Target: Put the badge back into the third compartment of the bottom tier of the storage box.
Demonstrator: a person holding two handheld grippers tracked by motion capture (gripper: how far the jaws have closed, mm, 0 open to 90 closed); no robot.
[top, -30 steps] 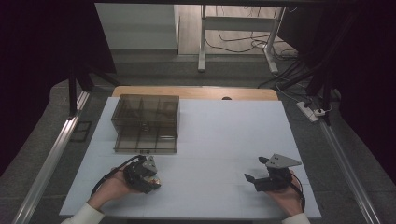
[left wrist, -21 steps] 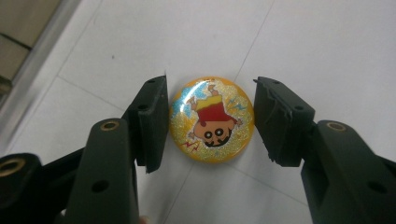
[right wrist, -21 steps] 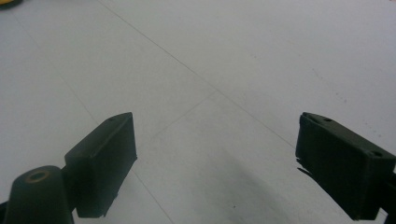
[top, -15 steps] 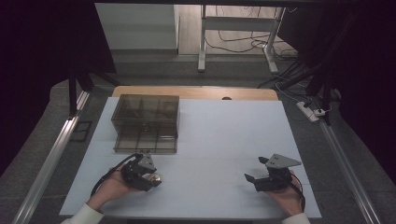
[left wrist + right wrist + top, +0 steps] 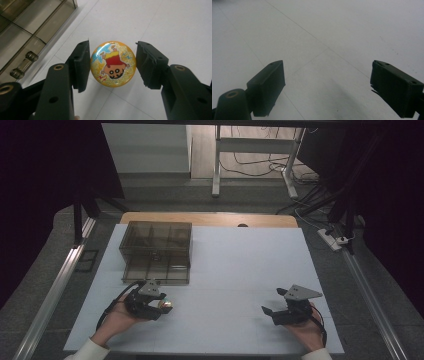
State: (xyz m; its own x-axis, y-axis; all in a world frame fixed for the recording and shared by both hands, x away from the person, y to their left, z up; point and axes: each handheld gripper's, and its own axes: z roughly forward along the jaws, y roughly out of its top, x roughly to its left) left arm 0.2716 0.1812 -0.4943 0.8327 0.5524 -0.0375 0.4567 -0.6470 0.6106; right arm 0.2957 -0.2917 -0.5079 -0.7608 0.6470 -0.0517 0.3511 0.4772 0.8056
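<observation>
**A:** White table [image 5: 235,270] under dim light, dark floor around it. How many things on it?

**B:** Two grippers, one badge, one smoky box. Start at the left gripper [image 5: 159,306]: its jaws pinch the badge [image 5: 113,64], a round yellow glittery one with a cartoon figure. In the left gripper view one pad touches the badge's edge; at the other pad I see a thin gap, so I can't tell if it presses there.

**A:** And where is the badge?

**B:** Between those jaws, just above the table, near the front left, close to the box [image 5: 156,251]. The left hand [image 5: 117,317] cups the gripper from below, forearm coming in from the bottom edge.

**A:** The other side?

**B:** The right gripper [image 5: 271,312] has its jaws spread wide with nothing between them, over bare table. The right hand [image 5: 305,330] rests low at the front right, well apart from the left.

**A:** The box?

**B:** One, with compartments, toward the back left.
</observation>
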